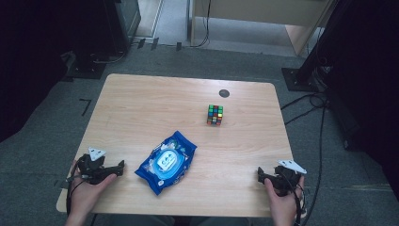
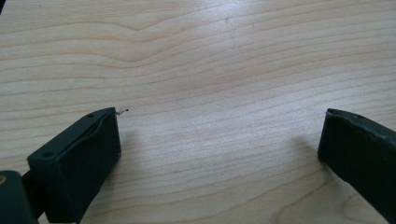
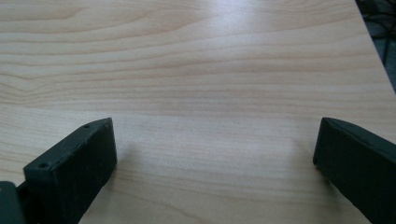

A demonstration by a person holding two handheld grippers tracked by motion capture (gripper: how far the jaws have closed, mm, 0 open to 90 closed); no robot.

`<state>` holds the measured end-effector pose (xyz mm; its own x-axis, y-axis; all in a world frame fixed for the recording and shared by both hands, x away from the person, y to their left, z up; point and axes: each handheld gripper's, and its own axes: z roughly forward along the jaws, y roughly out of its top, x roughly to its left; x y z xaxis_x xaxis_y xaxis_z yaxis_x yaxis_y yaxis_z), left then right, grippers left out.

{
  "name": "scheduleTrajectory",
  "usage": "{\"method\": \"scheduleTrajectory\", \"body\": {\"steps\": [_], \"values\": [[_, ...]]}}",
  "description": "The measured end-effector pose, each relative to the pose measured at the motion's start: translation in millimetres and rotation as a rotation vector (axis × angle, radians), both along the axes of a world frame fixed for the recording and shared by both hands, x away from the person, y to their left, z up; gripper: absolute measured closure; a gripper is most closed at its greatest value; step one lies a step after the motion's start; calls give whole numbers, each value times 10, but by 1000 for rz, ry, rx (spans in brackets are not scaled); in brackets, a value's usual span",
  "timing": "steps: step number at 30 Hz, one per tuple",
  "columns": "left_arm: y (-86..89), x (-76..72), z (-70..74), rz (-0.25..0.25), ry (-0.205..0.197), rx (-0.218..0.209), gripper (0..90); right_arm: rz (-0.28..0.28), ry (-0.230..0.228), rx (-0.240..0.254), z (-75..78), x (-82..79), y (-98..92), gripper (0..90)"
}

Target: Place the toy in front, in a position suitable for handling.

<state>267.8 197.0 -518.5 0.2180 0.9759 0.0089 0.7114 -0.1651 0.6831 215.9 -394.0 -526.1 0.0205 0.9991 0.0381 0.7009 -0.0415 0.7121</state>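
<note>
1. High view: both grippers rest at the table's (image 1: 141,94) near edge, the left gripper (image 1: 121,165) and right gripper (image 1: 260,173) with jaws spread wide, holding nothing.
2. Nothing seems started; a reach toward the wipes pack (image 1: 165,161) likely comes next.
3. That pack, blue and soft, lies flat just beside the left gripper.

Left gripper (image 1: 117,168): black blocky body, grey three-cornered plate on top, thin black cable trailing back past wrist. Right gripper (image 1: 261,175): same black build, pale three-cornered plate with dark dots, black cables looping down beside hand. Jaws in both gripper views: matte black, thick rectangular blocks with bevelled tips, small round screw holes on left jaw's upper face. Forearms bare, no sleeves visible.
</note>
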Motion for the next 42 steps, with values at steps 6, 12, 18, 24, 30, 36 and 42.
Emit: {"method": "scheduleTrajectory", "body": {"steps": [6, 12, 18, 24, 30, 36, 42], "values": [[-9, 10, 65, -17, 10, 14, 84, -30, -70, 27, 109, -127, 158, 301], [-119, 127, 283, -112, -49, -75, 229, 71, -114, 52, 307, -89, 535, 408], [-209, 228, 340, -186, -78, -185, 452, 256, -143, 110, 464, 7, 1161, 588], [-356, 162, 202, -276, -42, -210, 529, 450, -105, 151, 433, 146, 1852, 765], [-465, 26, 149, -340, -14, -266, 554, 480, -21, 111, 301, 366, 2366, 757], [-529, 7, 93, -342, -4, -244, 579, 412, -36, 93, 262, 474, 2575, 761], [-540, 98, 85, -301, 29, -276, 582, 394, -46, 74, 216, 599, 2727, 765]]}}
